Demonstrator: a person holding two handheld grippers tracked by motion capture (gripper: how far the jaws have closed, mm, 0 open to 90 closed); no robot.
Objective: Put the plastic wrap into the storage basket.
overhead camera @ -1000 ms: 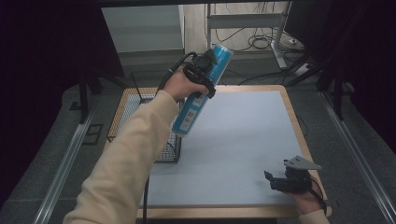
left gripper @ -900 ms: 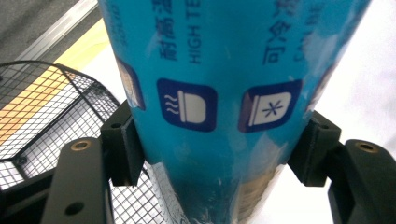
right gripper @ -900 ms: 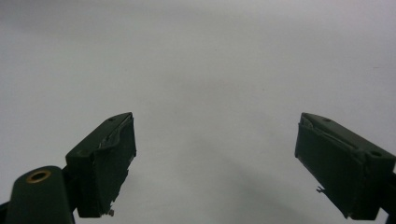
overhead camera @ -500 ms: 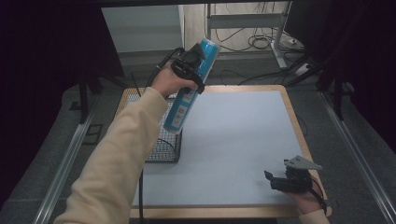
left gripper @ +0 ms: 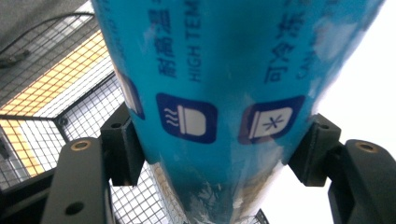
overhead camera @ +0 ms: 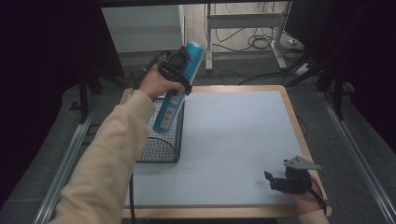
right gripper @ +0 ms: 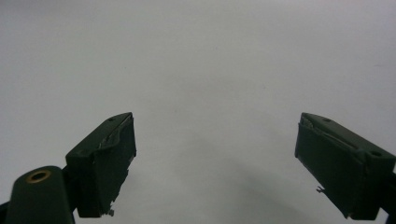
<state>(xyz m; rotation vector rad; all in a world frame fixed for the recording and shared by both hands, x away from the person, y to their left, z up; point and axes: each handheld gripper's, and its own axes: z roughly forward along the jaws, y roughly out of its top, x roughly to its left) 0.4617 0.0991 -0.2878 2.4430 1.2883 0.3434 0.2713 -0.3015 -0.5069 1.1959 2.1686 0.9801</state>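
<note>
Blue tube (overhead camera: pixel 180 86), long cylinder, glossy printed wrap with white Chinese and English lettering and two square icon panels, scuffed white near its lower end. Left gripper (overhead camera: pixel 176 71) clenched on tube's upper half, black pads (left gripper: pixel 122 144) pressing both sides; tube tilted, lower end hanging below the gripper over a black wire-mesh basket (overhead camera: pixel 164 148), square grid, thin rods. Right gripper (overhead camera: pixel 286 181) released, jaws wide apart, nothing between them, resting low on matte pale-grey mat (overhead camera: pixel 233 140). Wooden table edge (overhead camera: pixel 299 135) beside it.
</note>
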